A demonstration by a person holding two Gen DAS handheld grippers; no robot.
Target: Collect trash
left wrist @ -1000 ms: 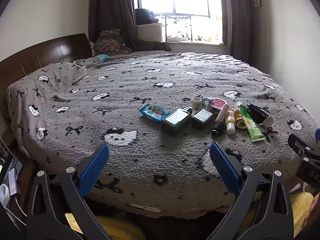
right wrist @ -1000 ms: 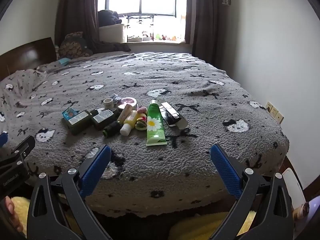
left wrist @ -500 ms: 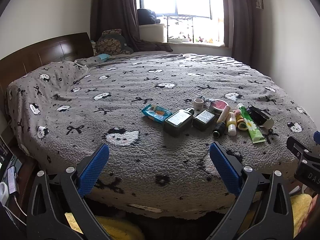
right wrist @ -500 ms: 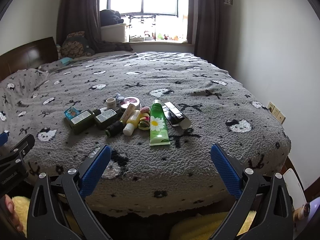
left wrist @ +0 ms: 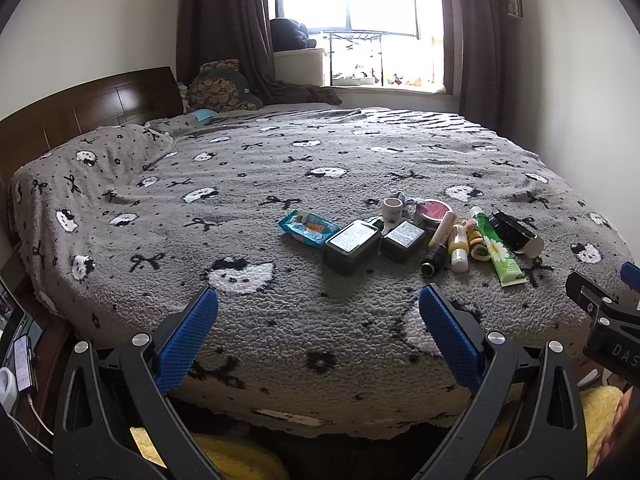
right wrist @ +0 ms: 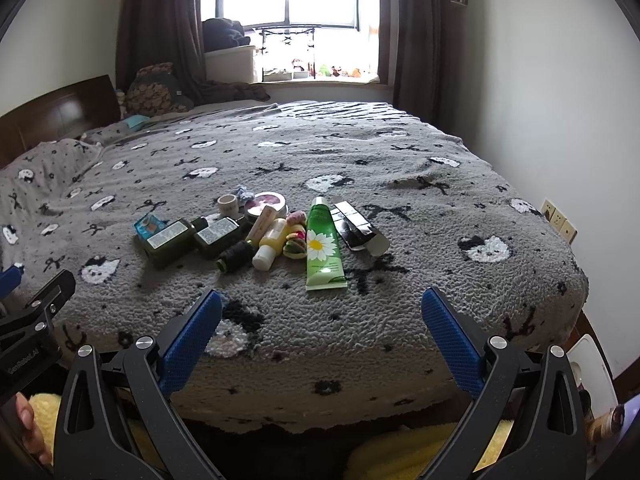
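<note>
Plainly, nothing gripped yet.
Trash cluster: one row of small items on the grey cat-print bedspread (right wrist: 400,168), near the foot edge.
Nearest piece: green daisy tube (right wrist: 323,245), crimped end toward the tongs, cap away; long axis 12-to-6 in the right wrist view.
Bearing from right gripper (right wrist: 321,312): dead ahead at 12 o'clock, near; jaws wide apart, empty.
Bearing from left gripper (left wrist: 319,312): tube off at 2 o'clock; blue wet-wipe pack (left wrist: 307,229) at 12 o'clock instead; jaws likewise spread, empty.
Nearer tool, by judgement: right for the tube, left for the pack.
Neighbours of the tube: black carton (right wrist: 356,227) with open flap just beside at 3 o'clock; hair ties (right wrist: 295,246) touching at 9 o'clock; yellow bottle (right wrist: 270,246), then black-capped tube (right wrist: 237,257).
Further along the row: two dark green bottles (right wrist: 170,240), round tin (right wrist: 267,203), tape roll (right wrist: 229,203).
Obstruction: none across the tube's near end; crowding at its sides only.
</note>
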